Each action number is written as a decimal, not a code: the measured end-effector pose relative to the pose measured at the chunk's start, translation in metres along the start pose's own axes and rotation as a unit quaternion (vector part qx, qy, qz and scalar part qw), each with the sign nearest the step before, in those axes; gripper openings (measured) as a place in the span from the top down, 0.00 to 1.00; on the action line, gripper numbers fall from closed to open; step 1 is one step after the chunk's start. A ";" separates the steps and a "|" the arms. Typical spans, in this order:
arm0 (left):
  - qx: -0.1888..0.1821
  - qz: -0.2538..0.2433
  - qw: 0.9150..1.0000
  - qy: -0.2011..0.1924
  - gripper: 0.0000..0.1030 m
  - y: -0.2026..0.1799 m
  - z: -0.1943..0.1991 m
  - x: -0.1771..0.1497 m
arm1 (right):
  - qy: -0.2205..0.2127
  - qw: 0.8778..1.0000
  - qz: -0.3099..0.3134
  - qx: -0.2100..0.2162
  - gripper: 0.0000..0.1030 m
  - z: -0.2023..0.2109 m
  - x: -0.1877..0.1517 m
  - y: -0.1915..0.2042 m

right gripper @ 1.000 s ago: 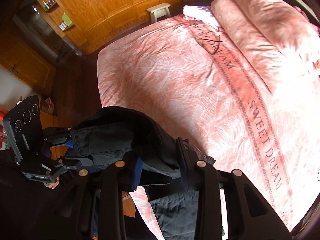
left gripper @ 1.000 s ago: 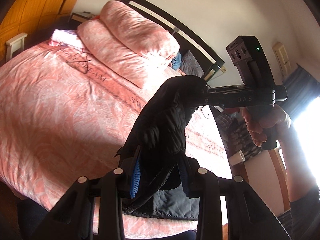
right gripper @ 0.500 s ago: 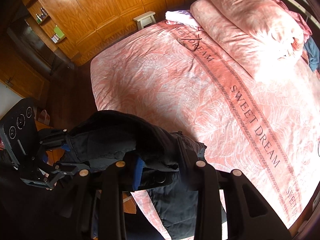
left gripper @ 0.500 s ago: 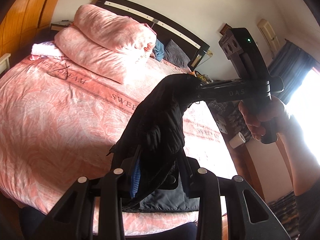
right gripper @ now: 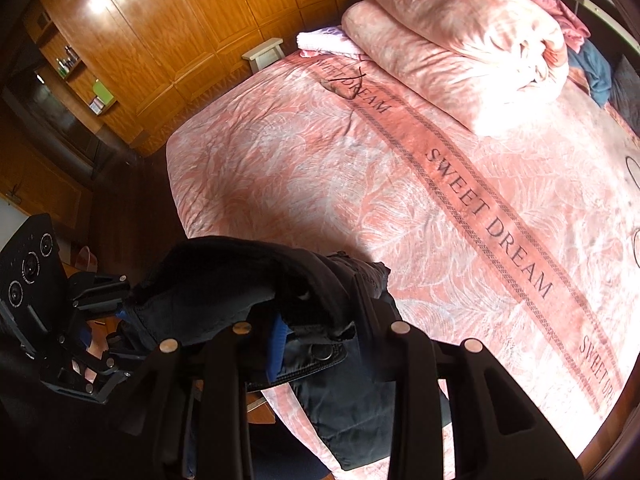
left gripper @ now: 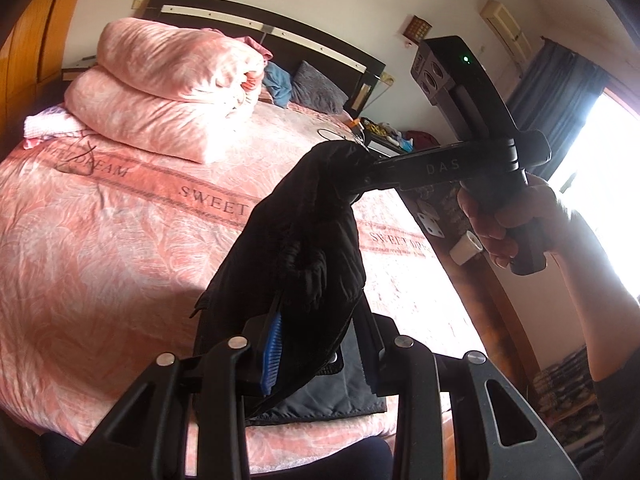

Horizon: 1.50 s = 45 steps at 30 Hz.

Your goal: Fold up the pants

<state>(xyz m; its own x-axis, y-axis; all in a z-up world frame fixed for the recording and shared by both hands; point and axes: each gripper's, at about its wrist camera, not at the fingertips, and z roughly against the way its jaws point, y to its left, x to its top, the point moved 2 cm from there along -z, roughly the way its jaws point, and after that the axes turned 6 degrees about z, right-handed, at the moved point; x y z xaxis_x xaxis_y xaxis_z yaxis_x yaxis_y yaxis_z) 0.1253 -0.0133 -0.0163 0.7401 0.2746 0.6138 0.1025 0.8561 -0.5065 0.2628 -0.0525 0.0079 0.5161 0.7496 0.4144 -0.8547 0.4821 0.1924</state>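
Dark pants hang in the air between my two grippers, above the near edge of the pink bed. My left gripper is shut on one end of the waistband. My right gripper is shut on the other end, up and to the right. In the right wrist view the pants bunch between my right gripper and my left gripper. The lower part of the pants lies on the bed's front edge.
A stack of pink folded duvets lies at the head of the bed by the dark headboard. A wooden wardrobe and a small stool stand beyond the bed. A cluttered side table stands right of it.
Both grippers have lifted and turned with the pants held taut between them. The views have swung towards the head of the bed. The grips have not changed.
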 end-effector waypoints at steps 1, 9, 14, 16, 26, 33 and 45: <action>-0.001 -0.004 1.000 0.002 0.68 -0.004 -0.003 -0.001 | -0.001 1.000 -0.003 -0.001 0.72 0.001 -0.003 -0.003; -0.006 -0.035 0.999 0.018 0.69 -0.028 -0.020 -0.012 | -0.014 1.000 -0.026 -0.002 0.73 0.010 -0.032 -0.020; -0.011 -0.045 0.998 0.030 0.69 -0.042 -0.030 -0.021 | -0.018 0.999 -0.036 -0.004 0.73 0.012 -0.049 -0.028; -0.013 -0.050 0.998 0.034 0.70 -0.047 -0.034 -0.025 | -0.020 0.999 -0.040 -0.005 0.73 0.013 -0.055 -0.031; -0.025 -0.069 0.996 0.060 0.71 -0.070 -0.058 -0.039 | -0.024 0.998 -0.057 -0.012 0.74 0.016 -0.086 -0.049; -0.032 -0.078 0.993 0.081 0.74 -0.082 -0.079 -0.049 | -0.029 0.997 -0.068 -0.014 0.74 0.014 -0.107 -0.064; -0.037 -0.092 0.988 0.121 0.75 -0.094 -0.121 -0.070 | -0.033 0.995 -0.093 -0.003 0.76 0.002 -0.151 -0.092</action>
<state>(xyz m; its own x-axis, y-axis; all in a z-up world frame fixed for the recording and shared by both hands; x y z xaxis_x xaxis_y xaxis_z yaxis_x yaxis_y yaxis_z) 0.1449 -0.1659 -0.0851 0.8407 -0.0037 0.5415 0.2918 0.8455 -0.4472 0.2633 -0.2105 -0.0703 0.6599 0.6158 0.4305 -0.7448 0.6117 0.2666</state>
